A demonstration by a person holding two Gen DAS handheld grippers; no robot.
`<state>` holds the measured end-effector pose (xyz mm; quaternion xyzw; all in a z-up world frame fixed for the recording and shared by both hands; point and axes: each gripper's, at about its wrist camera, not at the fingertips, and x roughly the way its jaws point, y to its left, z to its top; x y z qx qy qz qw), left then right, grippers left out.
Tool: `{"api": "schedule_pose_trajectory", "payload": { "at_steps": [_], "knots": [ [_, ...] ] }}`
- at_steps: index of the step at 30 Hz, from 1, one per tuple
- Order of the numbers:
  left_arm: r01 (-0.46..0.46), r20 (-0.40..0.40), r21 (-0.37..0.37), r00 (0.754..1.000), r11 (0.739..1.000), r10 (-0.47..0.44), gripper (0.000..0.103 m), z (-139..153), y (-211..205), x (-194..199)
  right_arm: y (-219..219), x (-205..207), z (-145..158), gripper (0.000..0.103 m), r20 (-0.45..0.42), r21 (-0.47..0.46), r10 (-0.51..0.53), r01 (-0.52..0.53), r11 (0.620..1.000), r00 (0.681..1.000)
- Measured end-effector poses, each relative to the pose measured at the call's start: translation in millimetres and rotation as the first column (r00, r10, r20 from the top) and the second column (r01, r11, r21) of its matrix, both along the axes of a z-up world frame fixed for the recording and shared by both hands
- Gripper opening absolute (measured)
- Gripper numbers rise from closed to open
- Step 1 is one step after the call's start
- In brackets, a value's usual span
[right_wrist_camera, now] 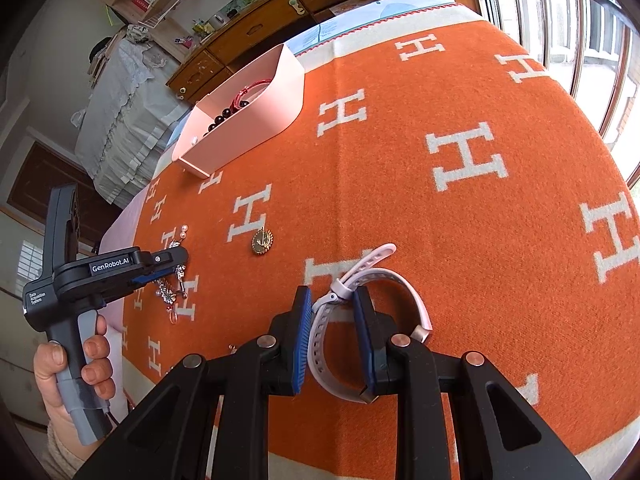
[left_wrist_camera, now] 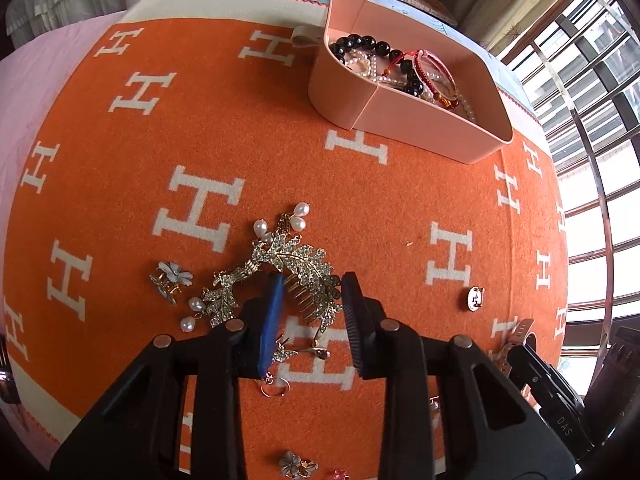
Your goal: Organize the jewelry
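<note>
A pink box (left_wrist_camera: pixel 404 112) holding black beads, pearls and red cord bracelets stands at the far side of the orange H-pattern cloth (left_wrist_camera: pixel 360 208); it also shows in the right wrist view (right_wrist_camera: pixel 256 120). My left gripper (left_wrist_camera: pixel 310 280) is open, its fingers either side of a rhinestone leaf hair comb (left_wrist_camera: pixel 304 268). My right gripper (right_wrist_camera: pixel 332 296) is open around the strap of a pink wristwatch (right_wrist_camera: pixel 376 276), which lies on the cloth. The left gripper also shows in the right wrist view (right_wrist_camera: pixel 180 258).
Loose pieces lie on the cloth: a flower clip (left_wrist_camera: pixel 172 278), pearl drops (left_wrist_camera: pixel 298 216), small earrings (left_wrist_camera: pixel 298 464), a round gold brooch (left_wrist_camera: pixel 476 298), also in the right wrist view (right_wrist_camera: pixel 262 241). Window bars (left_wrist_camera: pixel 592 120) run along the right. Cabinets (right_wrist_camera: pixel 256 28) stand beyond the table.
</note>
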<state>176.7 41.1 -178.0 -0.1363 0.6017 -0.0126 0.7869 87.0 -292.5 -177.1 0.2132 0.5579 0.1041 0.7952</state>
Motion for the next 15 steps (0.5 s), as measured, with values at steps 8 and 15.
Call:
{"api": "schedule_pose_trajectory", "payload": {
  "at_steps": [8, 15],
  "knots": [
    [0.046, 0.062, 0.012, 0.997, 0.999, -0.046, 0.024, 30, -1, -4, 3, 0, 2, 0.021, 0.007, -0.012, 0.012, -0.012, 1.000, 1.000],
    [0.121, 0.132, 0.061, 0.983, 0.991, -0.129, 0.000, 71, -7, 0, 18, 12, 38, 0.011, 0.097, -0.055, 0.076, -0.071, 0.996, 0.992]
  ]
}}
